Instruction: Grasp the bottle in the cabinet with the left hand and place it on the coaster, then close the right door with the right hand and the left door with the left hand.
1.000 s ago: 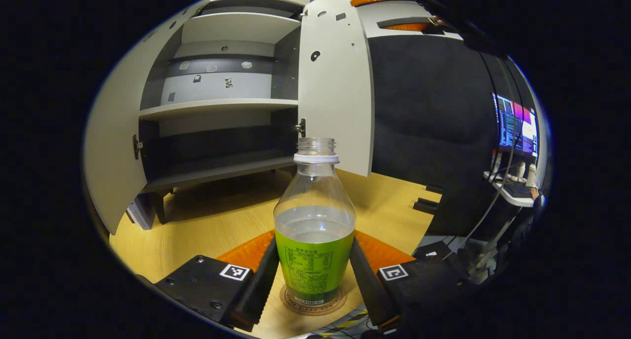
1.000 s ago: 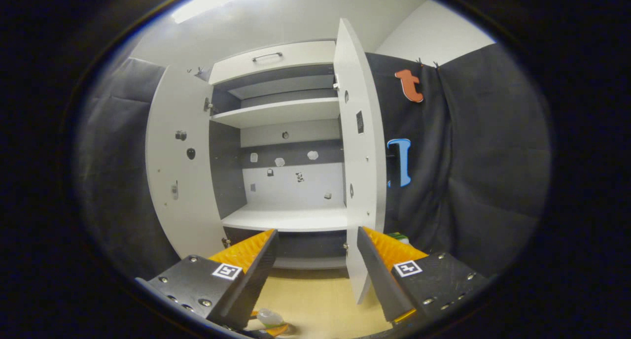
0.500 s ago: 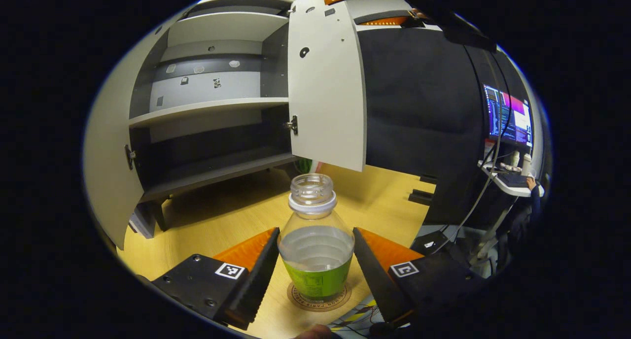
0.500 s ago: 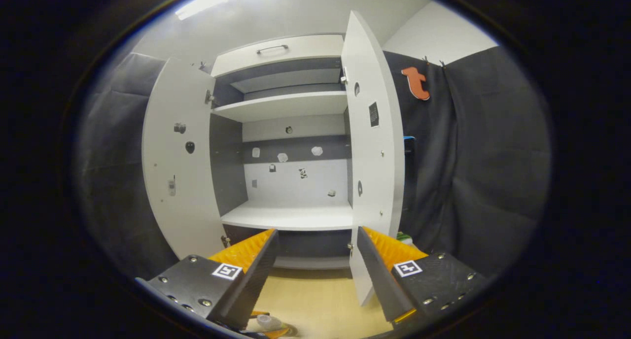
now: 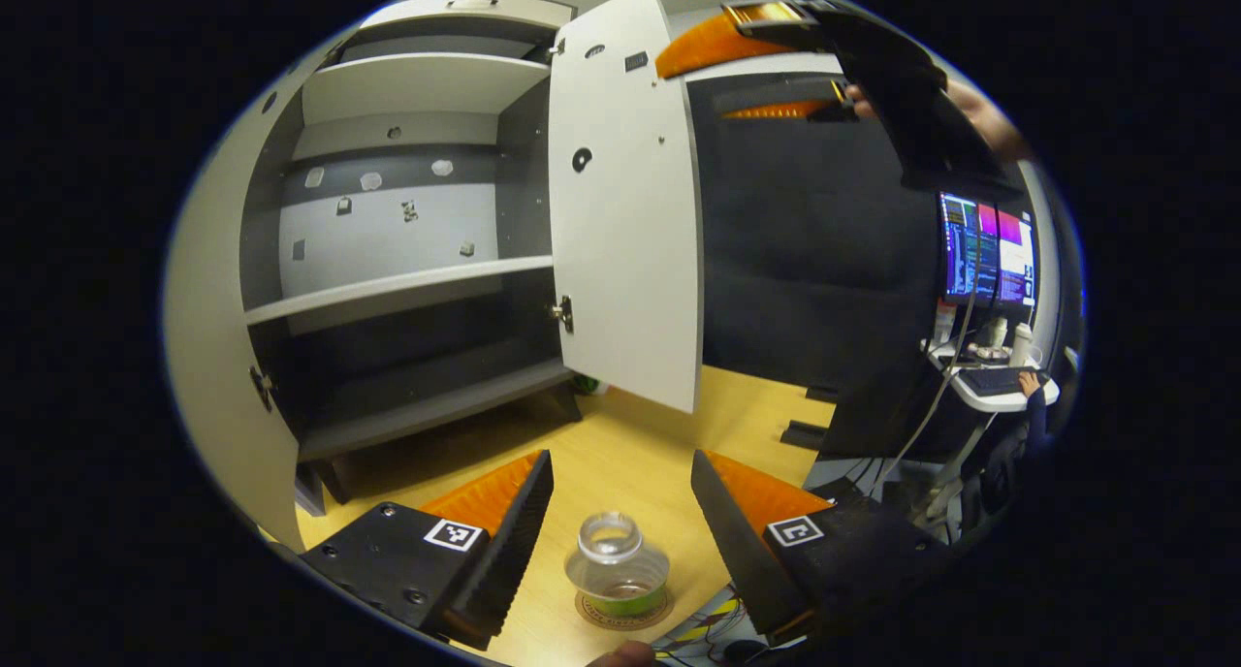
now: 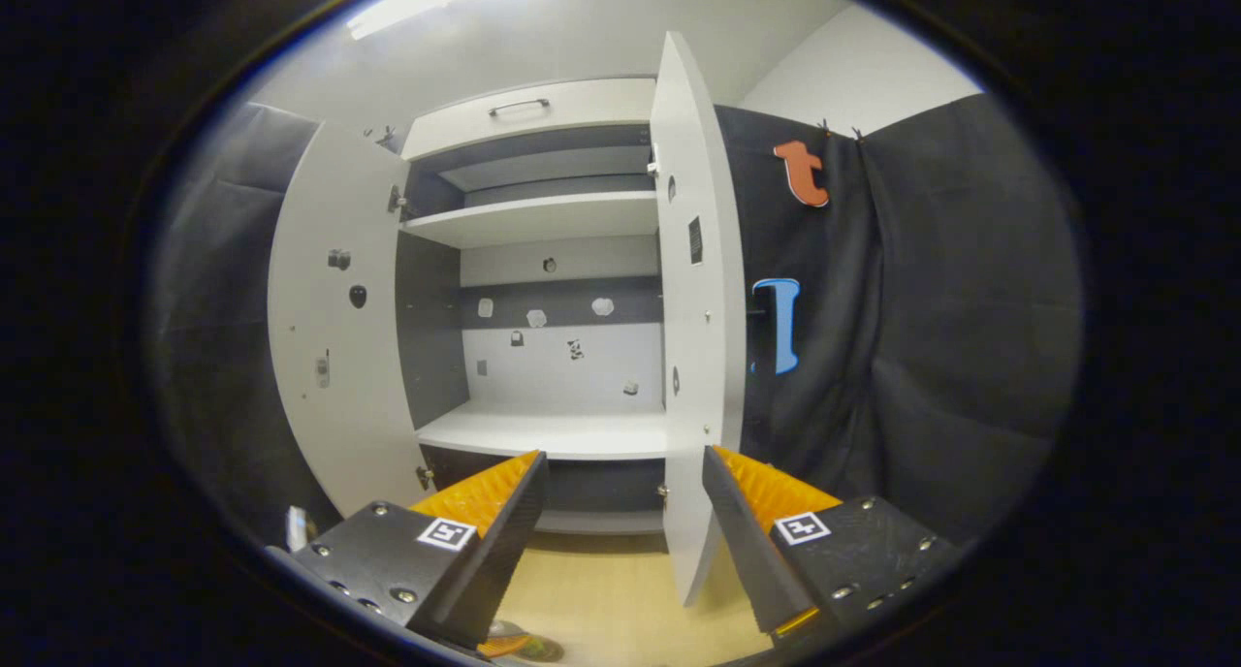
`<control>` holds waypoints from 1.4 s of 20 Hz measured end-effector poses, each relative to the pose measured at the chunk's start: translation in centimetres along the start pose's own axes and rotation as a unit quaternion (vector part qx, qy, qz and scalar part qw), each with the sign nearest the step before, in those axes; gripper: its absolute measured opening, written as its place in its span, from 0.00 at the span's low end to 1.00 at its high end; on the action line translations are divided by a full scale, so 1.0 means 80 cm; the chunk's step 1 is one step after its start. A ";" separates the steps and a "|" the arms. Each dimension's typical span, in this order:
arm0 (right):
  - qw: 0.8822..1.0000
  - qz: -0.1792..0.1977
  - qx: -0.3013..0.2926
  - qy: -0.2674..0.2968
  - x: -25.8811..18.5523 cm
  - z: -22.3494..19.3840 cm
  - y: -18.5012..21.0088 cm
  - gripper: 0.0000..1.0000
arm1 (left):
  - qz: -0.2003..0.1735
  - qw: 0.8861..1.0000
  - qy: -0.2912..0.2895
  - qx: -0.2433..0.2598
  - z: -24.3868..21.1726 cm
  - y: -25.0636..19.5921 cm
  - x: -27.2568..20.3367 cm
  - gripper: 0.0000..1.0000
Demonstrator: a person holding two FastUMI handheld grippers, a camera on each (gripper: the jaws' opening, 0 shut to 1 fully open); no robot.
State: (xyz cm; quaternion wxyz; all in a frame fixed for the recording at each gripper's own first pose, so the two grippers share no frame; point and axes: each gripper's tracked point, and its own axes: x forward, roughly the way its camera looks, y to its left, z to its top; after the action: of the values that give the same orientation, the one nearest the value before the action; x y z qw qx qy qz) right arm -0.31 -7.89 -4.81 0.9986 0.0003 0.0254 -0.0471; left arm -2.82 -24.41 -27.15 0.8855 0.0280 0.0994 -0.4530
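Observation:
The clear bottle (image 5: 617, 575) with a green label and no cap stands upright on the round coaster (image 5: 620, 612) on the wooden table (image 5: 630, 444). My left gripper (image 5: 620, 536) hangs open above it, its fingers wide of the bottle and apart from it. The cabinet stands behind with its right door (image 5: 625, 202) and left door (image 5: 208, 357) both swung open and its shelves (image 5: 388, 284) bare. My right gripper (image 6: 625, 541) is open and faces the cabinet, close to the free edge of the right door (image 6: 693, 337). The right gripper (image 5: 766, 71) also appears high beside that door, held by a hand (image 5: 979, 114).
Right of the cabinet hangs the black booth wall (image 5: 814, 240). Beyond it a desk with a lit monitor (image 5: 989, 250) stands at the far right, with a person's hand (image 5: 1028, 381) on it. Cables (image 5: 698, 636) lie at the table's near edge.
My left gripper has risen and drawn back from the bottle, which stays on the coaster. The right gripper has shifted a little in front of the right door.

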 end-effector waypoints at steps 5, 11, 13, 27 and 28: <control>1.000 -0.018 0.006 -0.013 -0.008 0.012 -0.036 0.96 | -0.004 0.999 -0.041 0.001 0.095 -0.006 -0.021 0.91; 0.998 -0.051 -0.002 -0.024 -0.018 0.034 -0.107 0.94 | 0.005 0.997 -0.076 0.010 0.182 0.000 -0.054 0.91; 0.998 -0.063 -0.003 -0.029 -0.019 0.042 -0.131 0.96 | 0.001 0.997 -0.075 0.001 0.195 0.002 -0.063 0.91; 0.996 -0.079 -0.016 -0.036 0.071 0.069 -0.260 0.96 | 0.167 0.980 -0.104 -0.015 0.240 0.114 -0.191 0.91; 0.996 -0.084 -0.005 -0.037 0.080 0.073 -0.267 0.94 | 0.185 0.977 -0.110 -0.012 0.250 0.127 -0.203 0.91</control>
State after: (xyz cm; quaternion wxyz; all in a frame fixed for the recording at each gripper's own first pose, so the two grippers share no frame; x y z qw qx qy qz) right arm 4.34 -29.76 0.69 0.9913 -0.0085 -0.0114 -0.1310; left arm -0.86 -8.32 -4.71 0.9597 -0.0150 0.0003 -0.2805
